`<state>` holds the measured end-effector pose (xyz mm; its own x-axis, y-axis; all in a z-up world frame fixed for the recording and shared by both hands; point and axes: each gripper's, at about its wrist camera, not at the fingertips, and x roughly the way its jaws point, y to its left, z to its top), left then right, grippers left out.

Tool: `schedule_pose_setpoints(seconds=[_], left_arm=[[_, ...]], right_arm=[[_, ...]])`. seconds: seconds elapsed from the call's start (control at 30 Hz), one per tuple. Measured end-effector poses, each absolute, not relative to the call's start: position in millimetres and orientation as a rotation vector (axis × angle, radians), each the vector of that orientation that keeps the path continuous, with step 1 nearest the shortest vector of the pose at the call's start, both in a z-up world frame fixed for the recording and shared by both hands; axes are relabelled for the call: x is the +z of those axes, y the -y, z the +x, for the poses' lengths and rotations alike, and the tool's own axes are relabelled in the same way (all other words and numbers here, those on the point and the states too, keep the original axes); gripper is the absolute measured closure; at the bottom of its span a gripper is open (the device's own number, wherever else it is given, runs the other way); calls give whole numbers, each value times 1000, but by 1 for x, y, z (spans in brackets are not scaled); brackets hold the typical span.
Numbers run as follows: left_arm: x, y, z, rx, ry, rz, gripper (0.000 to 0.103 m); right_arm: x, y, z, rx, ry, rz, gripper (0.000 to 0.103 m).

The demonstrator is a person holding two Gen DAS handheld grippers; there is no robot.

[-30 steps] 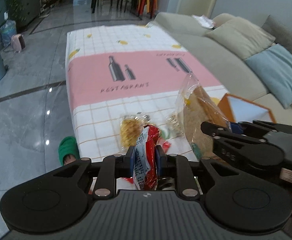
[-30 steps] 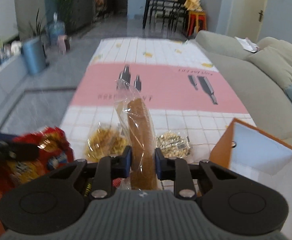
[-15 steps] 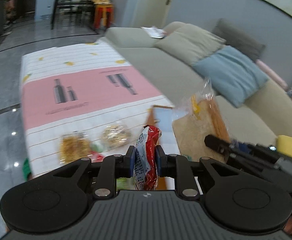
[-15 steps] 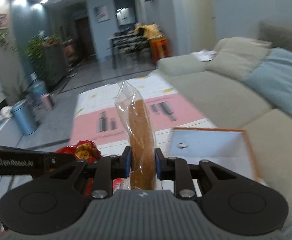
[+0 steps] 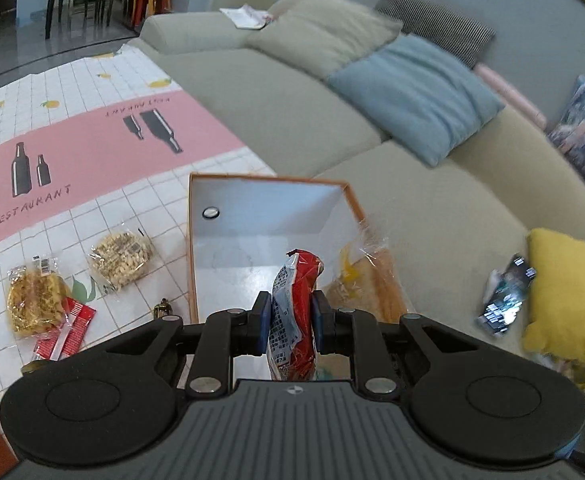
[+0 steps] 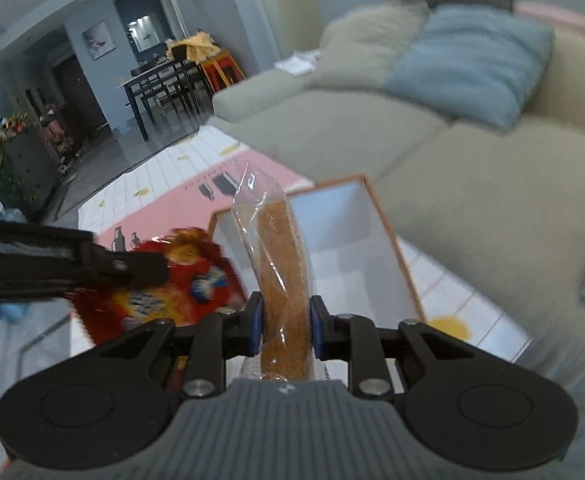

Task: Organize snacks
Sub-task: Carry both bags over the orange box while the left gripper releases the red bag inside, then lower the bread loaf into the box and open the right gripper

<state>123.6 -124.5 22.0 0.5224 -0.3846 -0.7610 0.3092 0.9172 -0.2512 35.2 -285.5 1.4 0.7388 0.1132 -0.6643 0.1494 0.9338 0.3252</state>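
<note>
We see a red snack bag upright, clamped edge-on, over the near end of an open orange-rimmed white box. A clear-wrapped brown bread loaf stands upright, also clamped, right of the red bag. Two yellowish noodle packs and a red sachet lie flat left of the box.

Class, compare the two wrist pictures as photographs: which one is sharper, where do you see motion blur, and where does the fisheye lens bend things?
Left wrist view: mostly sharp, the tablecloth print reads clearly, though the sofa edge curves with fisheye bending. Right wrist view: softer overall, the red snack bag smeared by motion, the blue cushion blurred, the bread bag fairly crisp.
</note>
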Motion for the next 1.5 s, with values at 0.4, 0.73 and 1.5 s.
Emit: schedule_pose_setpoints(seconds=[0.4,0.73,1.5], left_arm=[[-32,143,127,-347,-1072,-9,80],[-40,136,132,-330,-1163,-23,79],[-1,64,104,-243,-1045,-60,62]], right_arm=[[-62,304,65,6,-914,514,81],[-76,307,74,28,-960,565,81],[-71,237,89,101,-991,439,75]])
